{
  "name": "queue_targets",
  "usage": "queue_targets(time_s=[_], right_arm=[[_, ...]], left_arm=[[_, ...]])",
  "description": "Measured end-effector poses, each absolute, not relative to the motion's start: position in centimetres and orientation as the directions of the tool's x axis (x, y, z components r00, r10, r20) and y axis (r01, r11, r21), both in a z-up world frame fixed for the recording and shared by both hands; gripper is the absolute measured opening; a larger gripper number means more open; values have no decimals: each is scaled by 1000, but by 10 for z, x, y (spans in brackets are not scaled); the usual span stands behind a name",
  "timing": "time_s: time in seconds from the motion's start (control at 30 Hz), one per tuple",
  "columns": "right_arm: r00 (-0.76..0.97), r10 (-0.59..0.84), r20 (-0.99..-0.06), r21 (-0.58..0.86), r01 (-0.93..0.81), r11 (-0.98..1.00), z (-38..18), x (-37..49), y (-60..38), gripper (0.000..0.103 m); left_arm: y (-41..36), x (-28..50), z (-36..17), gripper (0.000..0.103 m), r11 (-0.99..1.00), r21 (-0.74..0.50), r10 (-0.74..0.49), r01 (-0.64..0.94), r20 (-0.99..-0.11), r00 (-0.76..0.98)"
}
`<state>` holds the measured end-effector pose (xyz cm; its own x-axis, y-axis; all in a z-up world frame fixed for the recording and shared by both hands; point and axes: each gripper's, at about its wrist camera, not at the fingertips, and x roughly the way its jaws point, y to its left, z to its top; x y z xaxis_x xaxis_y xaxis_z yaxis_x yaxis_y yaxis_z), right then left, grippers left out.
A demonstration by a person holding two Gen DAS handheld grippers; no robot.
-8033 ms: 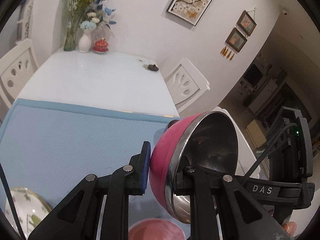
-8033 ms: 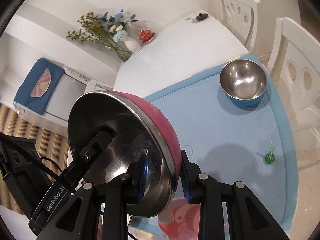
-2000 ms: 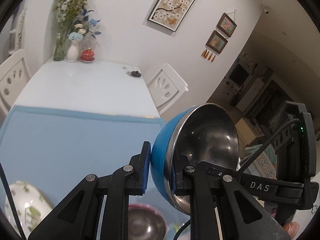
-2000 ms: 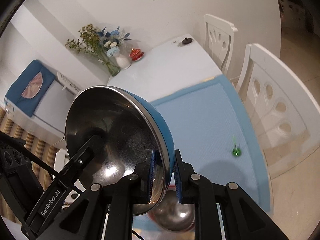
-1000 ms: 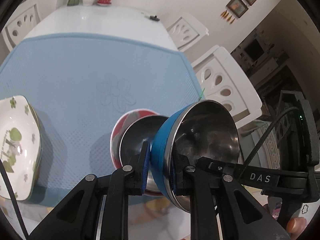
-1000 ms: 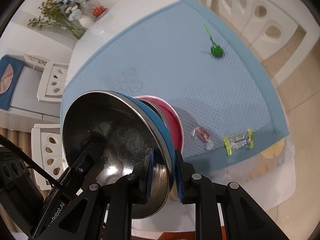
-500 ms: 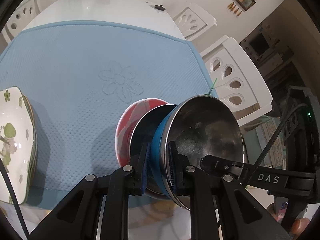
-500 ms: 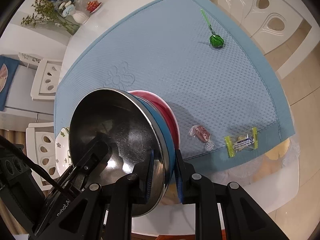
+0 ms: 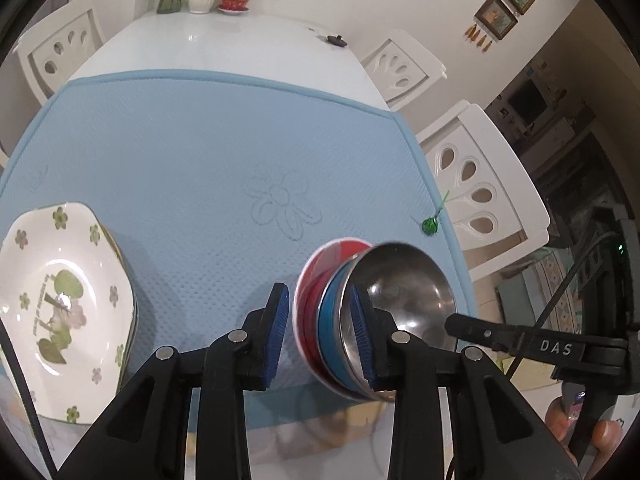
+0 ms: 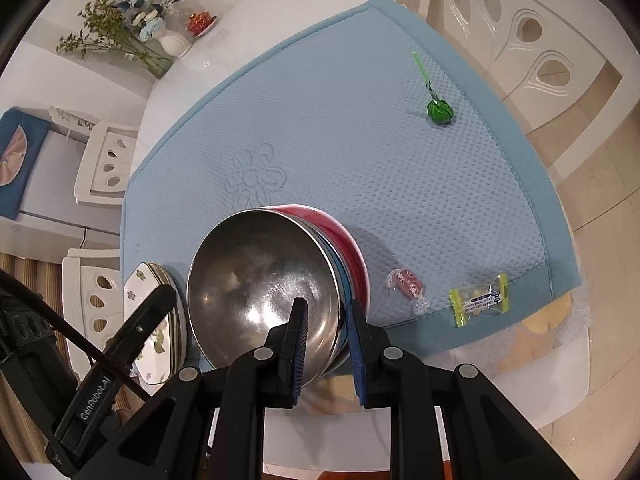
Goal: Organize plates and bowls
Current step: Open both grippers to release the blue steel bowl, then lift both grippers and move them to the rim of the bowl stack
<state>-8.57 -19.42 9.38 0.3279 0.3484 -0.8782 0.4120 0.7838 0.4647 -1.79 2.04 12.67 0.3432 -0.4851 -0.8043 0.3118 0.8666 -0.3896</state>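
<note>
My left gripper [image 9: 320,336] just opening, jaws loose astride blue steel bowl [image 9: 330,336] nested in red bowl [image 9: 308,280] on mat's [image 9: 200,160] near edge, my right gripper [image 10: 326,344] clamping its rim, red bowl mostly hidden, flowered plates [image 9: 60,304] cropped left

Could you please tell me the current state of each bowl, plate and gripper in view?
blue bowl: nested in the red bowl.
red bowl: resting on the blue mat.
flowered plates: stacked at the mat's edge.
left gripper: open, fingers just been opening, straddling the bowl rims.
right gripper: shut on the blue bowl's rim.
green lollipop: lying loose on the mat.
</note>
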Motion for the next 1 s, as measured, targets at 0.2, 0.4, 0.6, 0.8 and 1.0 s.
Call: queue_targets(time_s=[0.2,0.4,0.6,0.8,1.0], right_arm=[[343,351,-871,475,407,781,103,-90,-191,19],[393,359,-847,503,373,780,124,-102,-184,19],[454,337,-825,509,339,791,155,-120,-173,19],[521,228,-823,429,305,851,191,-142,-152,19],[585,160,-795,344,216,914,230,-168,-121,41]], left_arm=[[15,-34,138,29,862,-359,-482,358,-799,359],[23,-48,156,29,862,-349,-484,369,-782,391],[35,-67,177,29,862,-342,-489,375,-758,432],[55,-94,206,41,890,-301,-447,343,-722,528],[70,-124,246,64,895,-266,-442,357,-630,638]])
